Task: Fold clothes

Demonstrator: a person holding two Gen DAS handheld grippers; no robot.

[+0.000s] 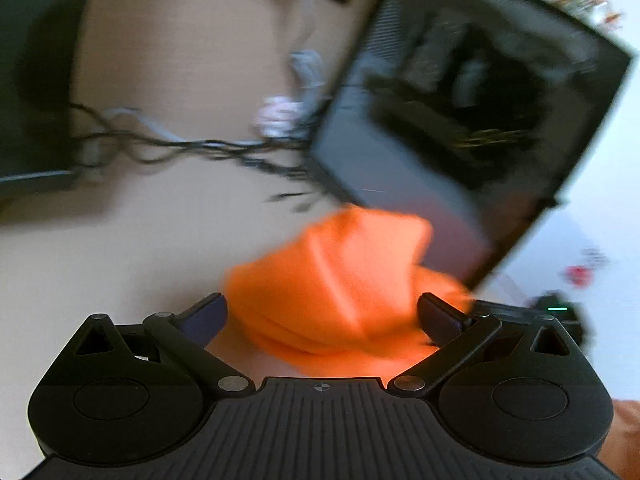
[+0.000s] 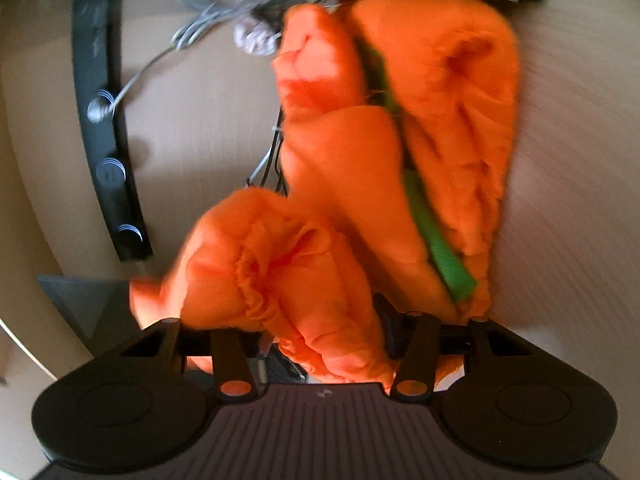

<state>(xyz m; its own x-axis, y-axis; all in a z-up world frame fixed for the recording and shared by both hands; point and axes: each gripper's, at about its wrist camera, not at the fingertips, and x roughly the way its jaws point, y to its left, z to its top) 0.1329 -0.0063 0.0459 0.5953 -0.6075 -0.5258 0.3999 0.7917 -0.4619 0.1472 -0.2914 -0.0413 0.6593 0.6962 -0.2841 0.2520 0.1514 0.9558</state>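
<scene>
garment — orange, with green trim, lying bunched on a tan table; seen from the right wrist it runs away from the claw toward a tangle of cables at the far end. state of fold: not flat, not squared; several loose lobes and a gathered elastic edge nearest the camera, so by my reading the task is at an early or middle stage, with smoothing and at least one clean fold left to do. right gripper — jaws partly closed, the gathered orange edge bunched between them and spilling over the fingers; it appears to be gripped, though blur hides the pads. left gripper — jaws wide apart, nothing held; a fold of the same orange cloth lies on the table just ahead of and between the open fingers, not pinched. surroundings, left view: dark box with a glossy side standing just beyond the cloth, cables trailing off to its left. both views are smeared by blur, so fine creases and the garment's type cannot be told.
</scene>
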